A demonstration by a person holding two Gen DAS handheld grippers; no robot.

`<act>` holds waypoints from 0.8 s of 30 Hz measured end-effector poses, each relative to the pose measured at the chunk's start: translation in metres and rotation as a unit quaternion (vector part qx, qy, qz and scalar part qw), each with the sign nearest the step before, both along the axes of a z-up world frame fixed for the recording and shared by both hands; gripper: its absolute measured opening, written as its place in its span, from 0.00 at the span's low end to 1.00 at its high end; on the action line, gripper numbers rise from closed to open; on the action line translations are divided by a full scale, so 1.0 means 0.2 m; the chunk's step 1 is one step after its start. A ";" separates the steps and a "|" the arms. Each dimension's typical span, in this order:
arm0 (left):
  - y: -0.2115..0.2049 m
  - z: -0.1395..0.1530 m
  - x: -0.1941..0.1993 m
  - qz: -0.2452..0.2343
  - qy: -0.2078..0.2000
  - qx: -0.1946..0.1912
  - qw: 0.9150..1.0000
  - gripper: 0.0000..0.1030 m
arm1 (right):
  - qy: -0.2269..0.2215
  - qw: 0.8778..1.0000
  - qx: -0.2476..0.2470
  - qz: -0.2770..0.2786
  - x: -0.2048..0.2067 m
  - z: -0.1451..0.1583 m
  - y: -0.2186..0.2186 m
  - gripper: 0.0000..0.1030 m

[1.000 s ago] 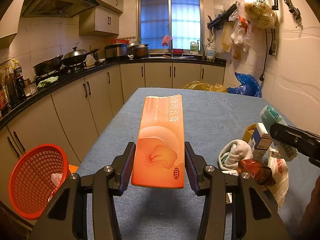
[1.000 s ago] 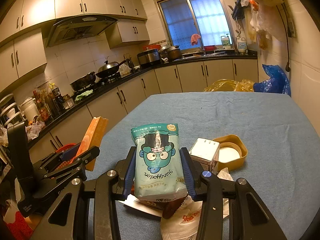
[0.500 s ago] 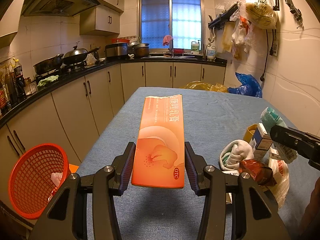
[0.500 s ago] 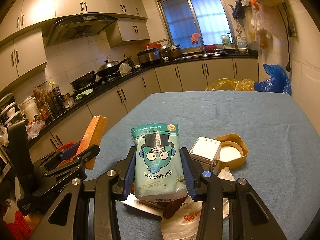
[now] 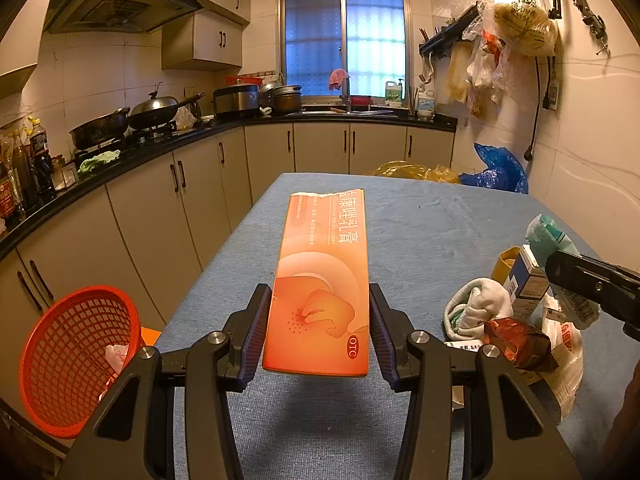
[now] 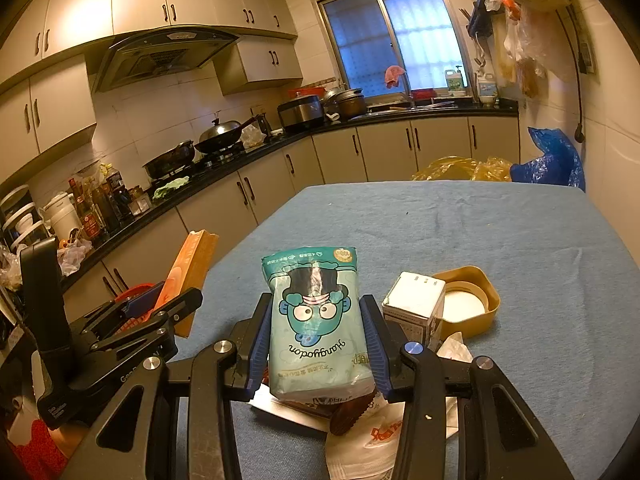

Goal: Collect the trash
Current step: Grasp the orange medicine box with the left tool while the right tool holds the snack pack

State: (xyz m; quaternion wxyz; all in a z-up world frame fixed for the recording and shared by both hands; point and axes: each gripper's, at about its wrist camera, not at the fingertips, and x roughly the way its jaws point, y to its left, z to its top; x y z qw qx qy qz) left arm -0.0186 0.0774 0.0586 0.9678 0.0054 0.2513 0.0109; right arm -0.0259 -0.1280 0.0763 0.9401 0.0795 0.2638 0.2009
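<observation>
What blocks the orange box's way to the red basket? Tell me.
Nothing visible. The left gripper holds the orange box above the table; the red basket sits lower left, off the table's edge, with open air between.

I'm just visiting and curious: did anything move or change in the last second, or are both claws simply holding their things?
Nothing visibly changed. The left gripper still clamps the orange box above the blue table, and the right gripper still clamps the teal packet. The red basket and the remaining trash pile sit as before.
</observation>
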 end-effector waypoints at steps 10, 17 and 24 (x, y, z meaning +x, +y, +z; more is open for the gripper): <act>0.00 0.00 0.00 0.000 0.000 0.000 1.000 0.45 | -0.001 1.000 -0.002 0.003 -0.01 0.00 0.01 0.45; 0.01 0.00 0.00 0.002 0.001 0.001 1.000 0.45 | 0.003 1.000 0.000 0.005 -0.01 0.00 0.02 0.45; 0.10 0.00 -0.01 0.018 0.011 -0.021 1.000 0.45 | 0.019 1.000 0.008 -0.005 0.02 0.01 -0.01 0.45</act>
